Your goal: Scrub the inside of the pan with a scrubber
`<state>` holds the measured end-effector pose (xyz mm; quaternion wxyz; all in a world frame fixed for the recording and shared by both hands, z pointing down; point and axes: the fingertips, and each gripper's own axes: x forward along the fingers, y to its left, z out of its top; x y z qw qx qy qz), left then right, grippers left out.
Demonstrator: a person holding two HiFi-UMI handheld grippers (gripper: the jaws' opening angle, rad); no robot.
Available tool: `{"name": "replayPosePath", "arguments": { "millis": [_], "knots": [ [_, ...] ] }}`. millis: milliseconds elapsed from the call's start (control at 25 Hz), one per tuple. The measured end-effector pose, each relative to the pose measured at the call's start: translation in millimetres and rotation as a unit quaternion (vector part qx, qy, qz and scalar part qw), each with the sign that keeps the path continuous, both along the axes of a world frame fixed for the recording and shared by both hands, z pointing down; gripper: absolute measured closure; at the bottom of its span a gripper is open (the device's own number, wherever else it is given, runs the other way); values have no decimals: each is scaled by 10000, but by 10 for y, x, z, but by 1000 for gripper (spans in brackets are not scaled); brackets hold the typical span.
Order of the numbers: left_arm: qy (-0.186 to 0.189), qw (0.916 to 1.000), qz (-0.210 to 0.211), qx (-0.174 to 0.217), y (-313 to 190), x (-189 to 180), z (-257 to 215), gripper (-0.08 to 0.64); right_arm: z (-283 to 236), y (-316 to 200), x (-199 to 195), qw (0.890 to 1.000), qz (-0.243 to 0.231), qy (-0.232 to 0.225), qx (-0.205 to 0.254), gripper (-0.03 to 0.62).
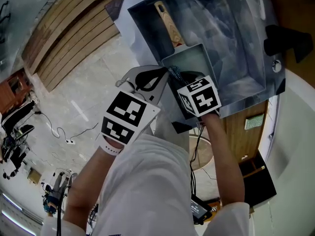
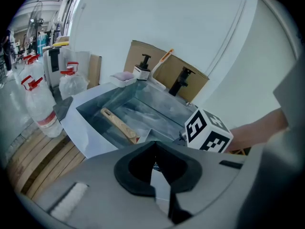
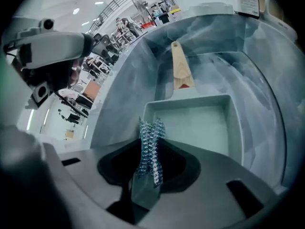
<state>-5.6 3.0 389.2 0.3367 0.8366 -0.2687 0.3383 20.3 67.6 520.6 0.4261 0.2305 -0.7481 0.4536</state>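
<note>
- The right gripper [image 3: 148, 168] has its jaws clenched on a blue-silver scrubber of coiled metal mesh [image 3: 148, 140]. The mesh stands out past the jaw tips, so the working part is free.
- The scrubber's tip is at the near left corner of the pale grey square pan [image 3: 200, 123], over its rim. I cannot tell whether it touches the metal.
- The pan lies flat in the steel sink [image 3: 259, 66], close to the sink's near edge. Its light wooden handle [image 3: 181, 68] points toward the far edge of the sink.
- The pan floor looks bare and dull, so I judge that the scrubbing is at its beginning.
- To do this step well, I think the scrubber must go down over the rim until the mesh lies on the pan floor, and be pressed there with some force.
- Short strokes that overlap, going from the near corner toward the far wall of the pan, should cover the floor. The four corners and the upright walls need a tilted tip.
- The mesh is springy, so a firm clamp is needed or it can slip out under pressure.
- The left gripper [image 2: 153, 147] has its jaws together with nothing between them. It is over the sink's near edge, just beside the right gripper.
- Nothing holds the pan, so it may slide in the sink; the left gripper could steady the handle.
</note>
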Motion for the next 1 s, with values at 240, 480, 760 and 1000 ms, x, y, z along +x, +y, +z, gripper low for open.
{"name": "replayPosePath", "arguments": {
  "millis": [240, 480, 760, 1000],
  "knots": [
    [17, 10000, -17, 1, 10, -12, -4, 555, 11, 154, 67, 9985, -213, -62, -493, 488],
    [22, 10000, 16, 22, 26, 3, -14, 555, 23, 390, 176, 9935, -623, 241, -920, 488],
    [46, 10000, 21, 19, 47, 13, -10, 555, 52, 389, 229, 9927, -693, 313, -935, 486],
    [45, 10000, -3, 38, 40, -29, -8, 555, 65, 309, 388, 9927, -676, 611, -794, 486]
  ]
}}
